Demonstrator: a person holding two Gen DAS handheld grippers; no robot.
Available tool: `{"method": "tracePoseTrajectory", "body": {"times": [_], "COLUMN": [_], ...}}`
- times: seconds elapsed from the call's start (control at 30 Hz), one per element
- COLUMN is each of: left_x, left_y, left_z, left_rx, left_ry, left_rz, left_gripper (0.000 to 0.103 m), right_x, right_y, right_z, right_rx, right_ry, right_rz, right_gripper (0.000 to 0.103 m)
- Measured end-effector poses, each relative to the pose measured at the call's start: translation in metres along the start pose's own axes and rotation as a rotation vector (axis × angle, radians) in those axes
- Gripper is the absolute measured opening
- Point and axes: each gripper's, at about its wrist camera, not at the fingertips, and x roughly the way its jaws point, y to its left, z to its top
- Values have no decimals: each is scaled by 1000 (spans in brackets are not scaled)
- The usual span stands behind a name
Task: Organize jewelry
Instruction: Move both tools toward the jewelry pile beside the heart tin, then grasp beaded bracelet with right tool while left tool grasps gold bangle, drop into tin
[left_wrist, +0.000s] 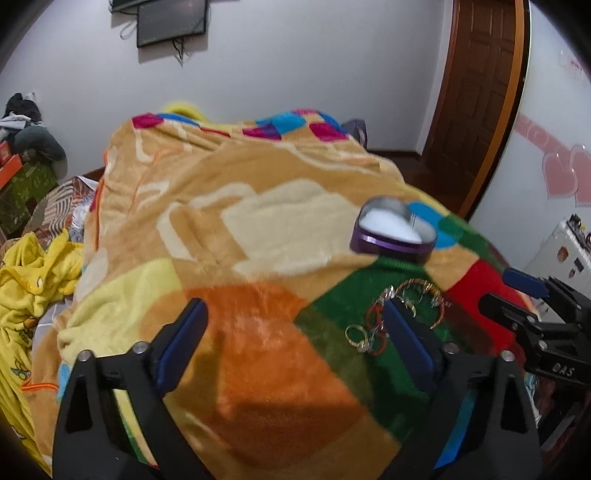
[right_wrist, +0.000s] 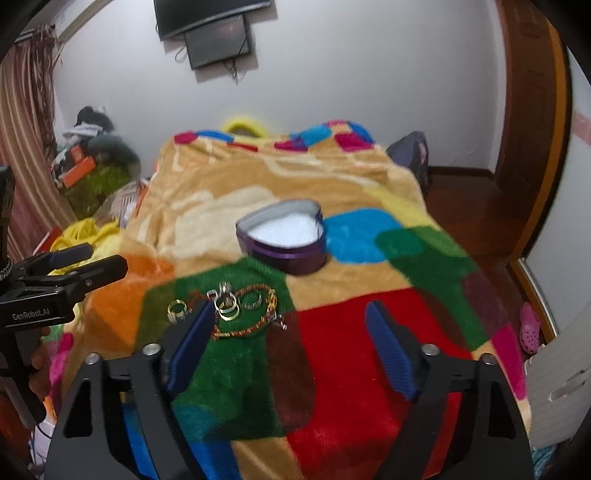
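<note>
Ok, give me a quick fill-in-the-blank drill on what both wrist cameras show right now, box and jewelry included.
1. The purple heart-shaped tin box has no lid on and shows a ____ lining.
2. The heap of gold rings and braided bracelets lies on the ____ patch of the patchwork fleece blanket.
3. The left gripper and the right gripper both have their jaws ____.
4. Inside the box there is ____ jewelry so far.

Missing words: white; green; open; no
</note>
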Motion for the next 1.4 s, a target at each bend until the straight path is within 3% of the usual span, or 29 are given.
{"method": "tracePoseTrajectory", "body": {"times": [0.17, 0.23, 0.47, 0.6, 0.97, 1.4], "left_x": [17, 23, 45, 50, 61, 37], "left_y": [-6, -9, -20, -21, -15, -13], "left_z": [-1, 0, -1, -3, -6, 3], "left_rx": [15, 29, 79, 76, 34, 23], "left_ry": [55, 74, 183, 223, 244, 179], "left_rz": [-40, -51, -111, -148, -161, -170], "left_gripper": [73, 67, 32, 21, 0, 0], "right_x": [19, 23, 38, 46, 58, 33], "right_y": [-4, -4, -4, -4, 1, 8], "right_z": [1, 2, 7, 9, 9, 22], "right_rx": [-16, -21, -39, -49, -85, -91], "right_ry": [46, 51, 74, 92, 112, 35], "right_rz": [37, 45, 83, 96, 66, 58], "right_gripper": [48, 46, 28, 21, 8, 6]}}
